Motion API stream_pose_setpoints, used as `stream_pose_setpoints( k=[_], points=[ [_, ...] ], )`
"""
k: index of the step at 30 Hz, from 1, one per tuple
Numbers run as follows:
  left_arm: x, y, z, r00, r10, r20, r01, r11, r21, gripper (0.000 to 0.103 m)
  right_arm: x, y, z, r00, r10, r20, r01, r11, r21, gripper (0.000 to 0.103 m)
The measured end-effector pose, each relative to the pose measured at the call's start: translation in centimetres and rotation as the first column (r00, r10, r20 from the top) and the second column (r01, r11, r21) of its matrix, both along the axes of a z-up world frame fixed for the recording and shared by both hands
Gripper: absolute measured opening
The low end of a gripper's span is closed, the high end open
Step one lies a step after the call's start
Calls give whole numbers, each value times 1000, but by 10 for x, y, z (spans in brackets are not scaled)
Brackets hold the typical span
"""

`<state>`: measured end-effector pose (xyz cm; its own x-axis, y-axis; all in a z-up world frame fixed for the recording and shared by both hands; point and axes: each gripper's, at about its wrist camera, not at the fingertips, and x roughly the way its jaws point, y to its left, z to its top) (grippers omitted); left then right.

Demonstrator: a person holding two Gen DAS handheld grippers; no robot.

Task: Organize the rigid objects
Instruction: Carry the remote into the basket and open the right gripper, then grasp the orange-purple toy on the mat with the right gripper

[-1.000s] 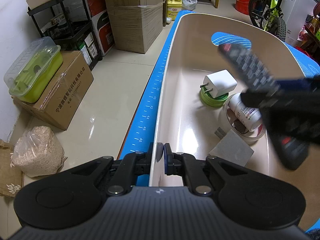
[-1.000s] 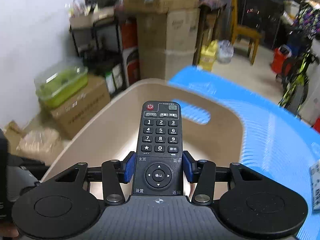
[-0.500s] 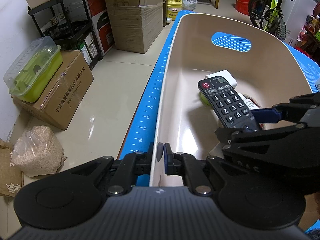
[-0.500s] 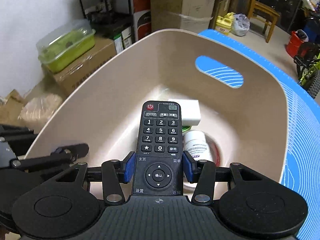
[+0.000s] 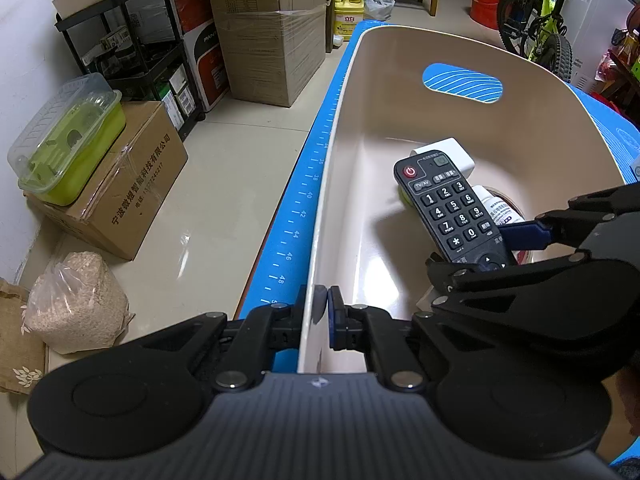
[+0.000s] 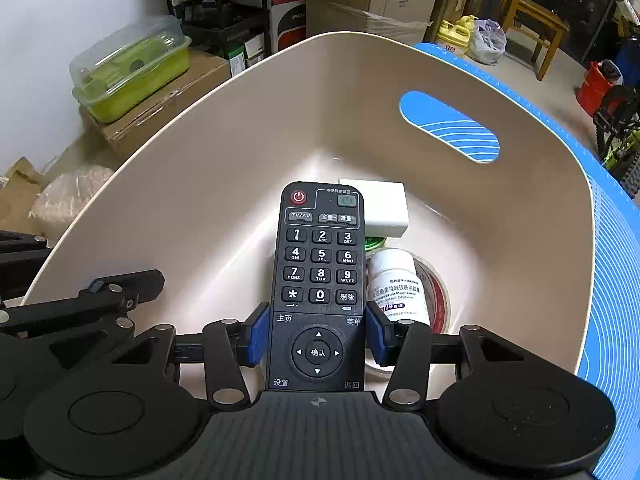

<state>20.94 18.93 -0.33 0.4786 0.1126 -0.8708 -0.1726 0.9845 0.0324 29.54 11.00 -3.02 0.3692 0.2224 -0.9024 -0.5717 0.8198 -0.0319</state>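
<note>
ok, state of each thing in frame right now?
left gripper: shut on the bin's near wall
right gripper: shut on the remote
remote: held inside the bin, buttons up
bin: upright on blue mat
pill bottle: capped, lying down
white charger: atop green disc

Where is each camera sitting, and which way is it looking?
Left wrist: sits on the left gripper, looking down along the beige tub's rim that its jaws pinch; the right gripper shows too.
Right wrist: sits on the right gripper, looking down into the tub past the remote it clamps; the left gripper shows at left.
Both share tub, remote, white charger, pill bottle.
</note>
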Motion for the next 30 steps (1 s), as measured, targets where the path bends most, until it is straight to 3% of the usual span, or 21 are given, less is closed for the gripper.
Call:
stream_pose_setpoints(
  k=[9, 13, 22, 27, 30],
  points=[
    [0, -1, 0, 1000, 1, 0, -1, 1000, -2, 10, -1, -7, -3, 1000, -17, -7, 17, 1000, 14, 64],
    [0, -2, 0, 1000, 2, 0, -2, 1000, -4, 10, -4, -12, 5, 1000, -14, 9, 14, 1000, 21, 73],
    [0, -2, 0, 1000, 2, -1, -2, 1000, -7, 10, -22, -64, 63, 992, -77, 104, 61, 987, 150, 76],
    [-1, -2, -1, 1000, 1, -1, -1, 1000, -4, 10, -33, -110, 93, 967, -173, 187, 135, 970, 203, 76],
    [-1, -2, -1, 1000, 2, -1, -2, 1000, -4, 10, -41, -139, 96, 948, -238, 213, 191, 957, 216, 76]
  ],
)
